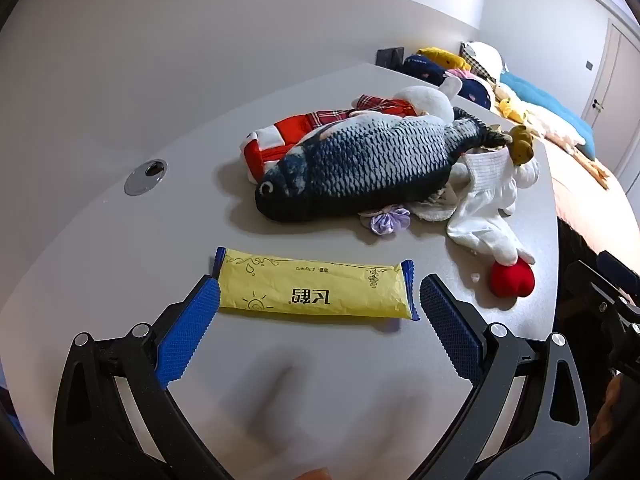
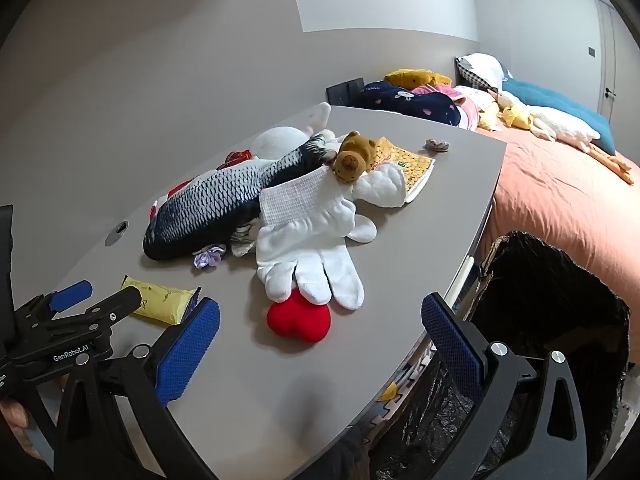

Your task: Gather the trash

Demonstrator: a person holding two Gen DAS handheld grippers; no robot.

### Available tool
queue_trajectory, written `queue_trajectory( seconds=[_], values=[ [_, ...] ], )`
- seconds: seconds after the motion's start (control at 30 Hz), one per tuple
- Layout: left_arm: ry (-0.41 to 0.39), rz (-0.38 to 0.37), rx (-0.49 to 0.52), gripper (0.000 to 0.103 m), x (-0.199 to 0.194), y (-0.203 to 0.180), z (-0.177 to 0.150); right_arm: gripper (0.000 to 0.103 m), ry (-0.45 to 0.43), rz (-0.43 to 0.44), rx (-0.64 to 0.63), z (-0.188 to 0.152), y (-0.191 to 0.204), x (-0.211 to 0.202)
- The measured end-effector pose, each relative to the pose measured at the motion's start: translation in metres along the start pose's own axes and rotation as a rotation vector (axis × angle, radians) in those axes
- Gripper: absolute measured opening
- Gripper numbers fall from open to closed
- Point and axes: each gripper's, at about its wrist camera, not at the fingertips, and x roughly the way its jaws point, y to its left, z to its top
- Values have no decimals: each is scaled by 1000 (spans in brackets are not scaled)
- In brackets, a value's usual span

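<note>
We start at our left tongs (image 1: pixel 319 312), spread wide and gripping nothing, one blue pad at each end of the yellow wrapper (image 1: pixel 314 290). The wrapper lies flat on the grey table (image 1: pixel 120 248), crosswise between the pads; from here we cannot tell whether either pad touches it yet. Our right tongs (image 2: pixel 320 334) are wide apart and empty too, hanging over the table's near edge, to the right of the wrapper and just short of the red heart (image 2: pixel 298 320).

Working outward from the wrapper: just beyond it sprawls the big toy fish (image 1: pixel 360 168), with a small purple scrunchie (image 1: pixel 386 218) tucked under its belly. Right of the wrapper lies the white glove (image 2: pixel 308 248), its fingertips resting on the red heart. Further past the fish sit a little brown bear (image 2: pixel 352 158) and a yellow booklet (image 2: pixel 412 162).

Progress? By our reading, early days: the wrapper looks like the obvious piece of trash, and it is not yet picked up. The grab, the carry and the drop all remain.

Now the container: off the table's edge, well to the right of the wrapper, stands a bin lined with a black bag (image 2: pixel 552 304). Its mouth is open, but the inside is too dark to say what it holds.
</note>
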Motion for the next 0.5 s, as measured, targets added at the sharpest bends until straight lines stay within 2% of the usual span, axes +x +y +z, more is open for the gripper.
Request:
queue_trajectory(
  seconds=[0.5],
  values=[
    [-5, 0, 3, 97, -3, -1, 1, 100, 5, 6, 11, -1, -5, 0]
  ],
)
